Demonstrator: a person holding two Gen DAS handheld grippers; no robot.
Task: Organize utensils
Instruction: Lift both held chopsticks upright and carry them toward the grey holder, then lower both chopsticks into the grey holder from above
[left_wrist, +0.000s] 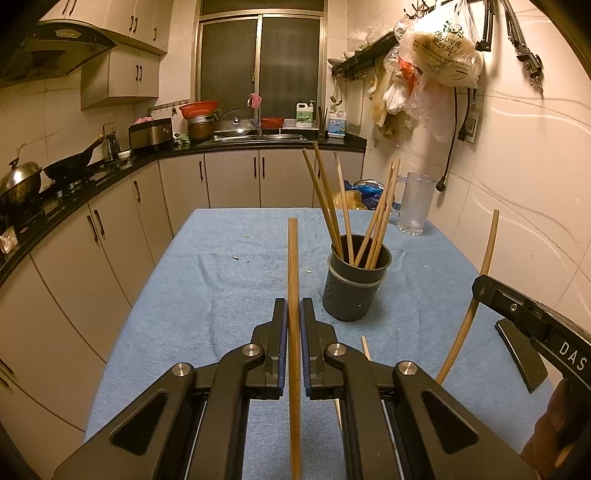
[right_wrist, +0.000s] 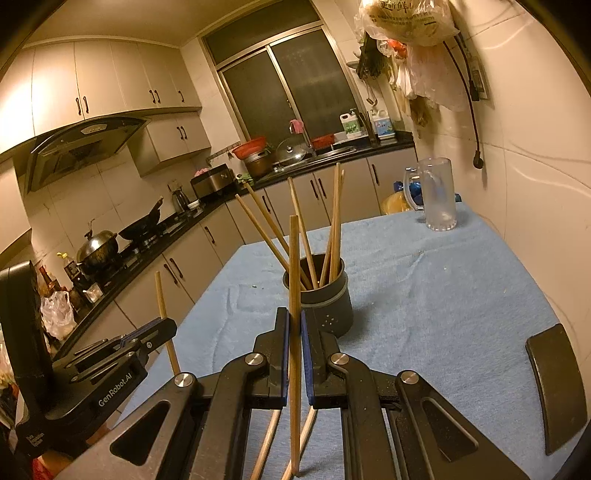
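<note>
We grip one chopstick (left_wrist: 293, 295) upright in our left gripper (left_wrist: 293, 314), another chopstick (right_wrist: 294, 280) in our right gripper (right_wrist: 294, 325); the chopstick holder (left_wrist: 356, 280) stands at one o'clock on the blue cloth (left_wrist: 221, 280).

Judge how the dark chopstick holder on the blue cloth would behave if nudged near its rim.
The holder looks tall and narrow, so it would probably tip rather than slide. The chopsticks leaning outward likely raise its balance point. The blue cloth probably adds grip.
</note>
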